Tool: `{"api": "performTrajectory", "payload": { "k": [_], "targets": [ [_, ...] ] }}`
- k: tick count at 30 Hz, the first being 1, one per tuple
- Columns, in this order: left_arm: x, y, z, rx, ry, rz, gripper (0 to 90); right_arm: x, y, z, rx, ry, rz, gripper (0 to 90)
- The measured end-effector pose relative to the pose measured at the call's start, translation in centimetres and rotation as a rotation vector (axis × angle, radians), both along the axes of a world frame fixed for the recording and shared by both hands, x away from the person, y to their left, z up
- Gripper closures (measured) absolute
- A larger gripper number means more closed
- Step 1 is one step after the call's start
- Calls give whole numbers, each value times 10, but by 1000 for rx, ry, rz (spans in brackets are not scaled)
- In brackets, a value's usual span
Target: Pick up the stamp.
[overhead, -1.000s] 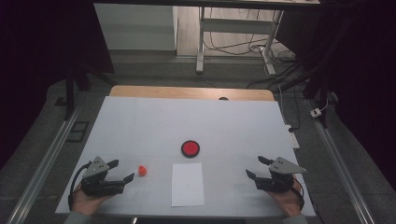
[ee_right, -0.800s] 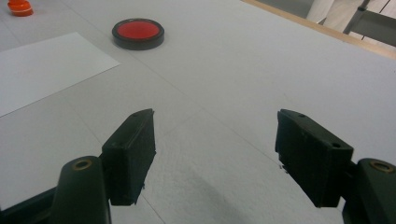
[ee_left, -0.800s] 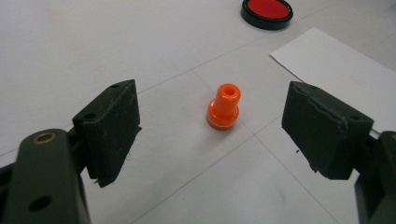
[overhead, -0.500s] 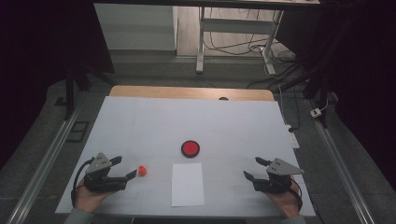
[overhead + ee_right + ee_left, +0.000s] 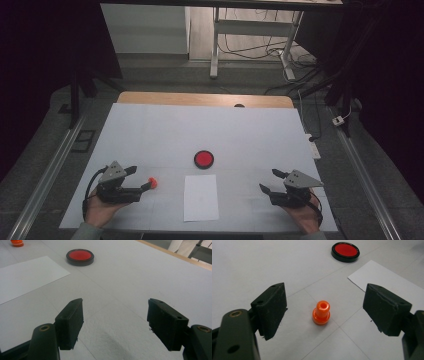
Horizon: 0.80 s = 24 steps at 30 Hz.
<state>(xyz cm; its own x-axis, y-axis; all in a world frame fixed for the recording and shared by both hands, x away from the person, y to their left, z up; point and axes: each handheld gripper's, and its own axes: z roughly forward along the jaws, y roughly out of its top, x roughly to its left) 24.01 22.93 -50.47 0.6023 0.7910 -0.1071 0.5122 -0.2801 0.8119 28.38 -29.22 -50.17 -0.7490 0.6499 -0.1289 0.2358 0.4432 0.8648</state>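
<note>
**A:** Where is the small orange peg?

**B:** The orange peg [image 5: 321, 313] stands upright on the white table cover [image 5: 165, 130], its hollow top facing up. It sits between the jaws of the left gripper [image 5: 324, 308], which are spread wide, one on each side of the peg and neither touching it. In the high view the peg [image 5: 153, 183] lies just off that gripper's [image 5: 140, 179] jaw tips.

**A:** And what lies around the peg?

**B:** A white sheet of paper [image 5: 201, 197] lies flat near the peg, on the side away from the left gripper. Beyond the peg, farther up the table, sits a round red disc with a black rim [image 5: 204, 159], just past the paper's far edge and apart from it.

**A:** The other gripper?

**B:** The right gripper [image 5: 272, 181] is well apart from the peg, across the paper from it, held low over the cover. Its jaws are spread too, with nothing between them but bare cover. In the right gripper view the peg [image 5: 17, 243] shows at the far top corner, beyond the paper [image 5: 22, 275] and the disc [image 5: 80, 257].
</note>
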Motion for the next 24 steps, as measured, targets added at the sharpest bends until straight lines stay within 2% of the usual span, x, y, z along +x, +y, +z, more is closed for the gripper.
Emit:
{"api": "performTrajectory", "payload": {
  "k": [8, 9, 24],
  "targets": [
    [12, -14, -8, 30, 24, -24, 208, 0, 0, -1, -2, 5, 1, 290],
    [14, -17, -11, 49, 24, -28, 211, 0, 1, -1, -3, 6, 1, 290],
    [19, -21, -24, 110, 20, -52, 295, 1, 2, -4, -17, 20, 6, 294]
  ]
}}
